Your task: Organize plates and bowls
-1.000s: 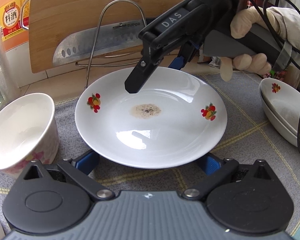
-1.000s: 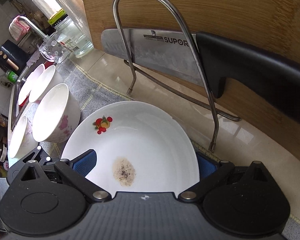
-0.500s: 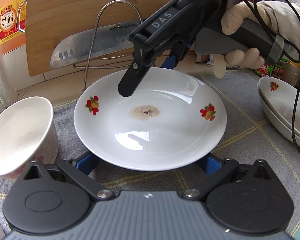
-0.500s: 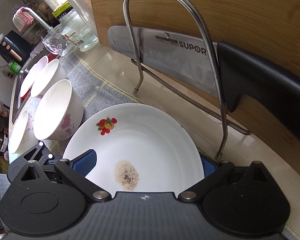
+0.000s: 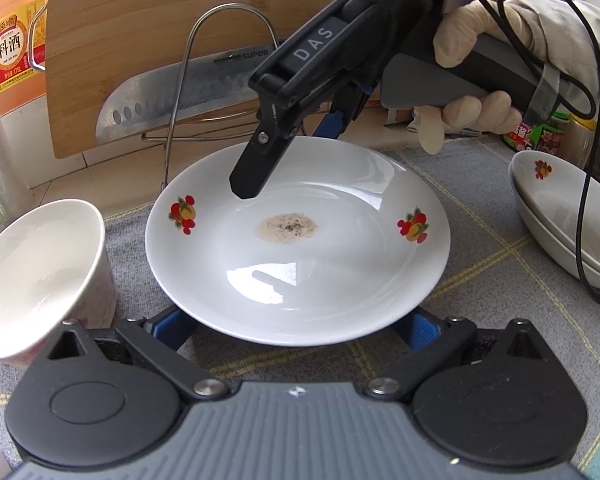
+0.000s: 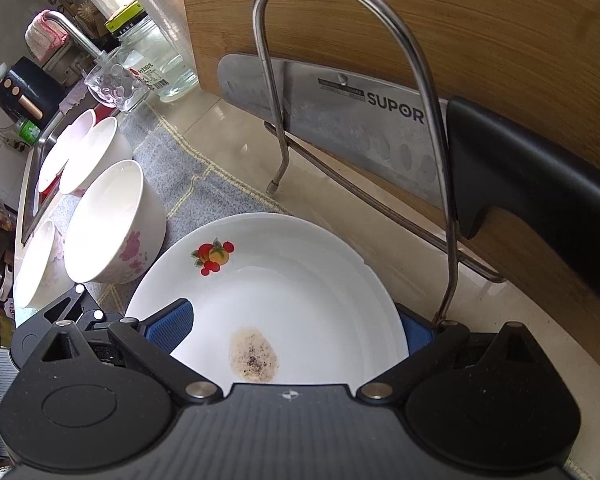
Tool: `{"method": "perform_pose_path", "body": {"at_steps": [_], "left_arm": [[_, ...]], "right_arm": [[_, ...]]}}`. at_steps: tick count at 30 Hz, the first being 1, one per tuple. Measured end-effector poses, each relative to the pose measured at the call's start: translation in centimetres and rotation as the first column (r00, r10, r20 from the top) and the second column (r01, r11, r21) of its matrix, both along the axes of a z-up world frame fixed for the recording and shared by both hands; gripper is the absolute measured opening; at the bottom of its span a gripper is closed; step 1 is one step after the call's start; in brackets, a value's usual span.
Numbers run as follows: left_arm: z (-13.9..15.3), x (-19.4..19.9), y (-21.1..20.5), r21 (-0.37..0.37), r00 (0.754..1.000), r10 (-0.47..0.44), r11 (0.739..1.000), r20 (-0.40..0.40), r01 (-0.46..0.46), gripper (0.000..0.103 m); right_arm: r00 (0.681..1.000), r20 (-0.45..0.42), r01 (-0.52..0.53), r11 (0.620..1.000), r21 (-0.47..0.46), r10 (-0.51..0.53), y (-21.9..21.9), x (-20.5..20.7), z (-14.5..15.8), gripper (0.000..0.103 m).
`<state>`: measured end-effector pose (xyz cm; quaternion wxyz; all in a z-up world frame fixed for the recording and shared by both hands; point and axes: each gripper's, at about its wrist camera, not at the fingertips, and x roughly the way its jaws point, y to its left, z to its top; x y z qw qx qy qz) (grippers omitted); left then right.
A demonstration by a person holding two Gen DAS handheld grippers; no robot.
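Note:
A white plate [image 5: 300,264] with fruit prints and a brown stain lies on the grey cloth. It also shows in the right wrist view [image 6: 284,300]. My left gripper [image 5: 296,326] is open, its blue pads on either side of the plate's near rim. My right gripper [image 6: 296,328] is open and straddles the plate's far rim, one finger [image 5: 256,168] above the plate, the other hidden behind it. A white flowered bowl [image 5: 40,276] stands left of the plate. Two stacked fruit-print dishes [image 5: 568,216] sit at the right.
A wooden cutting board [image 5: 172,40] and a cleaver [image 5: 180,96] lean in a wire rack [image 5: 220,20] behind the plate. Several more white bowls [image 6: 92,156] line the cloth toward a sink [image 6: 32,184]. A cooking wine bottle [image 5: 12,40], a glass jar [image 6: 156,60] and condiment jars [image 5: 540,132] stand around.
The right gripper has moved a little further over the plate's far rim toward the rack. The plate and the left gripper have hardly moved.

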<state>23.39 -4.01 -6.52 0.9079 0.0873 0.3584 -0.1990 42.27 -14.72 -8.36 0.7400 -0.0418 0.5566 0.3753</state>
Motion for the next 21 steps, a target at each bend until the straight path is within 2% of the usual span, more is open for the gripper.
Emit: {"method": "perform_pose_path", "body": {"at_steps": [4,14,21], "left_arm": [[0.0,0.0,0.0,0.001,1.000,-0.003,1.000,0.004,0.003,0.102],[0.0,-0.1,-0.1,0.010,1.000,-0.009,1.000,0.000,0.009,0.102],[0.2,-0.8,0.5,0.023,0.999,-0.035,0.999,-0.022,0.035,0.102]], "right_arm": [[1.000,-0.008,-0.030,0.999,-0.014,0.030,0.1,-0.2,0.0,0.103],[1.000,0.000,-0.021,1.000,-0.011,0.021,0.1,-0.5,0.0,0.103],[0.999,-0.026,-0.033,0.999,-0.002,0.033,0.2,-1.4,-0.1,0.103]]}}
